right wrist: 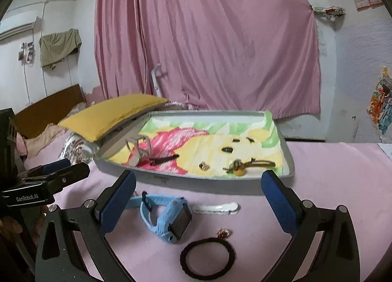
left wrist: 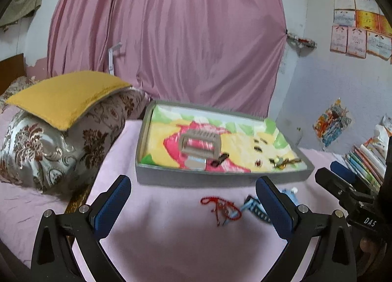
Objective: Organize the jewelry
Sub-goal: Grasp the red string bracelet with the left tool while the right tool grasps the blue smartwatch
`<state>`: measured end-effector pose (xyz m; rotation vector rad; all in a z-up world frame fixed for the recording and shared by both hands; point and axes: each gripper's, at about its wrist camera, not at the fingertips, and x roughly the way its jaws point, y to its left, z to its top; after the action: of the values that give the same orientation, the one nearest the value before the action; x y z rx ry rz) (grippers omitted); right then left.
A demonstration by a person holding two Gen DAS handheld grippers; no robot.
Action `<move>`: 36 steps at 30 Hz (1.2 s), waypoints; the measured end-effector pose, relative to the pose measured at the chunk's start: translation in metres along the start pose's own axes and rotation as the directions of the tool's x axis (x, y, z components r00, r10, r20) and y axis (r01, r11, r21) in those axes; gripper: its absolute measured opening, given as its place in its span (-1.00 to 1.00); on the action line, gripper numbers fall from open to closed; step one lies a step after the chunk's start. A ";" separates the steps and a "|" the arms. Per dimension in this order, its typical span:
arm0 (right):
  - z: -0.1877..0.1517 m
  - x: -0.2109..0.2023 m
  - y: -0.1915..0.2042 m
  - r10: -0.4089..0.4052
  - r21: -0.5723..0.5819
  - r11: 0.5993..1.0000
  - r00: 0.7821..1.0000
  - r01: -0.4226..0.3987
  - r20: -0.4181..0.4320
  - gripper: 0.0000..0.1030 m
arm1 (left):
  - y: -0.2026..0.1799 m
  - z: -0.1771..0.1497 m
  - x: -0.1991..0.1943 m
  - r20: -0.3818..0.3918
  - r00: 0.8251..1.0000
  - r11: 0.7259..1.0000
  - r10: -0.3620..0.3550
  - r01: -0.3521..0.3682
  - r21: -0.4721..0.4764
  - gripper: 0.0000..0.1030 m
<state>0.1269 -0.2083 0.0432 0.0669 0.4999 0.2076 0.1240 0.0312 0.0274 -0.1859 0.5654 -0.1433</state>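
From the left wrist, the left hand-held gripper (left wrist: 193,206) stands wide open and empty over the pink bed sheet (left wrist: 171,245). A red bead string (left wrist: 220,208) lies just ahead between its fingers, toward the right one, and beyond them sits the gray tray (left wrist: 220,179) with a few small pieces already on its cartoon liner. The string looks light, limp and likely to tangle or snag, so I would pinch a bunched part rather than one loose strand. From the right wrist, the right hand-held gripper (right wrist: 198,198) is likewise spread wide with nothing held. A blue watch (right wrist: 166,218) lies between its fingers, a white clip (right wrist: 215,208) just beyond, and a black hair tie (right wrist: 207,261) and small red charm (right wrist: 223,233) nearer the camera. The watch seems light, with a stiff body and bendy strap; the body is the surest hold.
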 end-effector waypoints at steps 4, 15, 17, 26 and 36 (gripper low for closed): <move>-0.002 0.009 0.001 0.012 -0.003 1.000 0.998 -0.012 -0.064 0.95 | 0.003 -0.005 0.011 -0.078 0.997 1.000 -0.015 0.013 -0.018 0.98; -0.007 0.029 0.004 0.072 0.024 0.997 0.980 -0.068 -0.183 0.69 | 0.010 -0.013 0.041 -0.251 0.955 0.982 -0.158 0.125 -0.142 0.42; -0.009 0.031 0.005 0.081 0.028 0.997 0.977 -0.077 -0.195 0.33 | 0.012 -0.013 0.048 -0.273 0.941 0.970 -0.199 0.149 -0.194 0.34; -0.011 0.041 0.012 0.114 0.030 0.994 0.964 -0.109 -0.242 0.05 | -0.001 -0.012 0.063 -0.330 0.913 0.962 -0.241 0.178 -0.209 0.05; -0.015 0.052 0.018 0.072 0.018 0.997 0.948 -0.070 -0.311 -0.22 | -0.012 -0.008 0.072 -0.396 0.898 0.978 -0.192 0.142 -0.152 -0.24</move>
<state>0.1612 -0.1793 0.0074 0.0592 0.8149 0.2890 0.1785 0.0051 -0.0143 -0.3254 0.9797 -0.3214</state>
